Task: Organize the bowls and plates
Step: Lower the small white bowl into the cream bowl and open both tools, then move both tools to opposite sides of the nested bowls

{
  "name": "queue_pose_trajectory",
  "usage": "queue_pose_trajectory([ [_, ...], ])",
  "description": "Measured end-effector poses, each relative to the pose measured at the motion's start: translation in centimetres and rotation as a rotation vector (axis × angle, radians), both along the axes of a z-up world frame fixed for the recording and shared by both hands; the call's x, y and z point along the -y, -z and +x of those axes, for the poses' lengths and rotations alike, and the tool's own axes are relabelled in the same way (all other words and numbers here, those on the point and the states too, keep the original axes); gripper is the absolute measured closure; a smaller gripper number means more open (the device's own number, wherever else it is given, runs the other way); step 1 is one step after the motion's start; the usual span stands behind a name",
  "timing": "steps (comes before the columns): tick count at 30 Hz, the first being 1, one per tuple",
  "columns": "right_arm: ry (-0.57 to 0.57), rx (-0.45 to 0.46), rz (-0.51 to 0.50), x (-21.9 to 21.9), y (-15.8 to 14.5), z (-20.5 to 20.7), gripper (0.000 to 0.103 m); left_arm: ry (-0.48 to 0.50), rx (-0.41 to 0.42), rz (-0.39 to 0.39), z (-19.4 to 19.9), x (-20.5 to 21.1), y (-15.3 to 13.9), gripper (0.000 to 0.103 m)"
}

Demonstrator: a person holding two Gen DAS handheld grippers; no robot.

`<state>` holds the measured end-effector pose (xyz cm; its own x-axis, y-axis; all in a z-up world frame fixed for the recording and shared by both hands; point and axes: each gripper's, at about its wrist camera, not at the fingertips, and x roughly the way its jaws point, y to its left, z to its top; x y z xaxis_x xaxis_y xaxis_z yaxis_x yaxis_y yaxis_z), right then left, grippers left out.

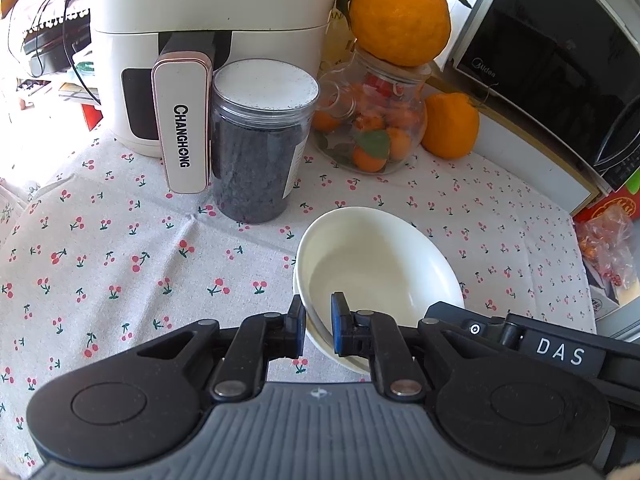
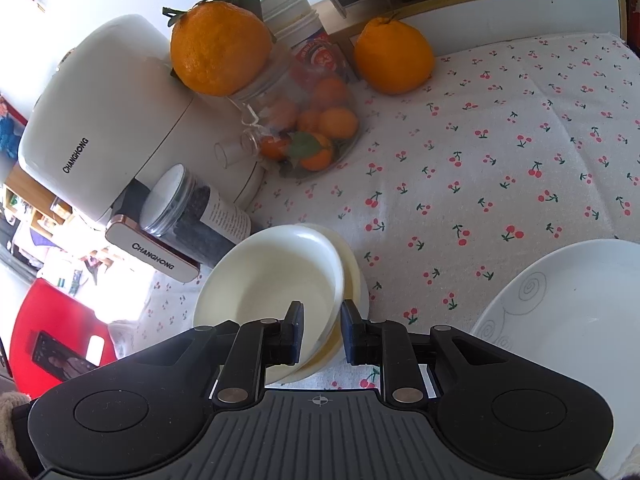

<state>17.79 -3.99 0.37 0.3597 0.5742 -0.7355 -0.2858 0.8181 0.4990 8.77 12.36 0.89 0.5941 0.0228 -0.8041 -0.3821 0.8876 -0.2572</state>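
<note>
Two white bowls are nested together on the cherry-print cloth; the stack (image 1: pixel 376 264) shows in the left wrist view and also in the right wrist view (image 2: pixel 276 276). My left gripper (image 1: pixel 318 330) is closed on the stack's near left rim, one finger outside and one inside. My right gripper (image 2: pixel 320 330) straddles the stack's near right rim, with a small gap showing at the fingers. The right gripper's body (image 1: pixel 520 340) shows at the bowls' right side. A white plate (image 2: pixel 568 308) with grey swirl marks lies to the right of the bowls.
Behind the bowls stand a white Changhong air fryer (image 1: pixel 208 40), a clear jar of dark contents (image 1: pixel 260 140) and a glass jar of small oranges (image 1: pixel 372 120) with a big orange (image 1: pixel 400 12) on top. Another orange (image 1: pixel 450 126) and a microwave (image 1: pixel 560 60) are at the right.
</note>
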Motion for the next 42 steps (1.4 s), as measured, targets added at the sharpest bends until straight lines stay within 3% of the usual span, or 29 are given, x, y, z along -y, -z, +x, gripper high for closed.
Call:
queue_pose_trajectory([
  [3, 0.002, 0.012, -0.005, 0.2, -0.2, 0.1, 0.081, -0.002, -0.002, 0.011, 0.1, 0.0, 0.1, 0.085],
  [13, 0.02, 0.011, -0.005, 1.0, -0.1, 0.3, 0.08, -0.002, -0.02, 0.008, 0.2, -0.1, 0.4, 0.081],
  [15, 0.023, 0.013, -0.003, 1.1, -0.2, 0.3, 0.075, -0.002, -0.019, 0.01, 0.2, -0.1, 0.4, 0.08],
  [20, 0.024, 0.008, 0.0, 1.2, -0.3, 0.3, 0.073, 0.01, -0.016, 0.015, 0.2, -0.1, 0.3, 0.078],
  [27, 0.027, 0.02, 0.004, 1.5, -0.5, 0.3, 0.053, 0.029, 0.001, 0.03, 0.0, 0.0, 0.1, 0.06],
  [38, 0.022, 0.043, -0.01, 2.5, -0.8, 0.7, 0.033, 0.077, 0.019, 0.074, -0.2, 0.4, 0.0, 0.031],
  [42, -0.004, 0.096, -0.04, 2.4, -1.3, 0.6, 0.023, 0.098, 0.018, 0.077, -0.2, 0.3, 0.0, 0.019],
])
